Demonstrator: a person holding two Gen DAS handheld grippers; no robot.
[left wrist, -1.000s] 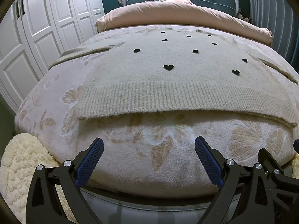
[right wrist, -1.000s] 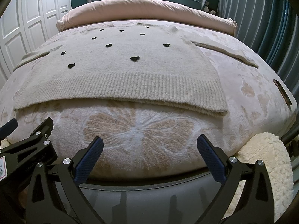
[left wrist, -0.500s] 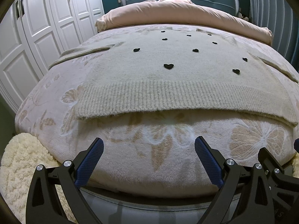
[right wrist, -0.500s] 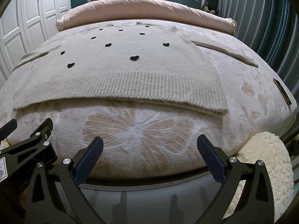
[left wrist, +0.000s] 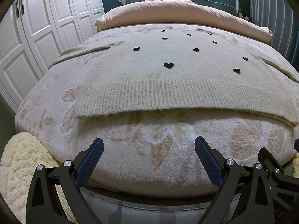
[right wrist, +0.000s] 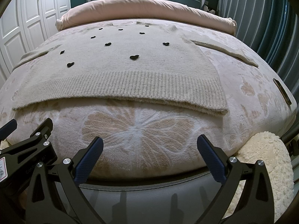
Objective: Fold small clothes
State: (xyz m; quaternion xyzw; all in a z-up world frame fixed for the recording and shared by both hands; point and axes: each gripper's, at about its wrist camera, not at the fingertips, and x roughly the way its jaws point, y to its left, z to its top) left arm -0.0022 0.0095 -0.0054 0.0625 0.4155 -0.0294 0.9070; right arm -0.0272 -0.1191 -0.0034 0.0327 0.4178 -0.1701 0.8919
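- Task status: not started, by my read. sweater (left wrist: 168,85) lies flat and fully spread on the bed cover (left wrist: 168,149), front up, black hearts showing. No fold visible anywhere.
- Ribbed hem (right wrist: 119,87) runs across the near side, close to the foot edge of the bed; neckline is at the far end toward the pink duvet (left wrist: 177,13).
- Both sleeves are out to the sides: left sleeve (left wrist: 82,54) toward the white wardrobe (left wrist: 37,28), right sleeve (right wrist: 226,51) toward the blue curtain (right wrist: 265,18).
- left gripper (left wrist: 149,158): jaws wide apart, nothing between them. Sits off the foot of the bed, short of the hem, not touching cloth.
- right gripper (right wrist: 150,158): same, spread wide and empty, just beside the left one, whose frame shows at the left edge of the right wrist view.
- Remaining: everything. Likely sleeves in first, then hem up toward neckline, or side folds; the order is a guess.
- Hem corners sit slightly raised off the cover, so the edge looks pinchable from here.
- A dark flat object (right wrist: 282,91) lies on the cover near the right edge, well apart from the sweater; can't tell what it is.
- Fluffy cream rug (left wrist: 20,164) shows below the bed's corner; not relevant.
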